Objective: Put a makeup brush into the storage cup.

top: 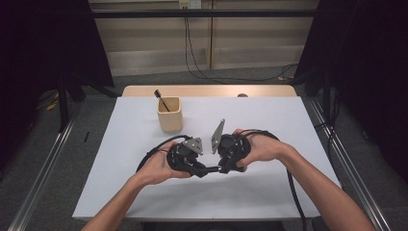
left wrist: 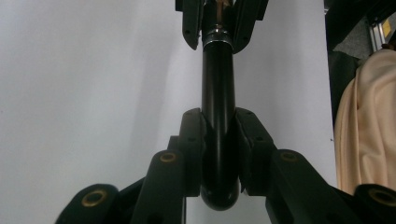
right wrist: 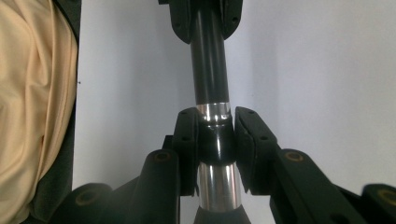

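Both tongs, left [left wrist: 219, 140] and right [right wrist: 215, 140], each clamped tight on one black pen [left wrist: 218, 93].

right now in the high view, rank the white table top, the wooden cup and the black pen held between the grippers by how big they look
1. white table top, by far the largest
2. wooden cup
3. black pen, a short stretch showing between the left gripper and right gripper; partly hidden, so its true length is unsure

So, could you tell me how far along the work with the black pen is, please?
Done: one black pen already stands in the beige wooden cup. In hand: both grippers grip a second black pen with silver bands over the white table, left gripper at its rounded end, right gripper at the banded end. Left: probably pulling it apart or capping it, then placing it in the cup.
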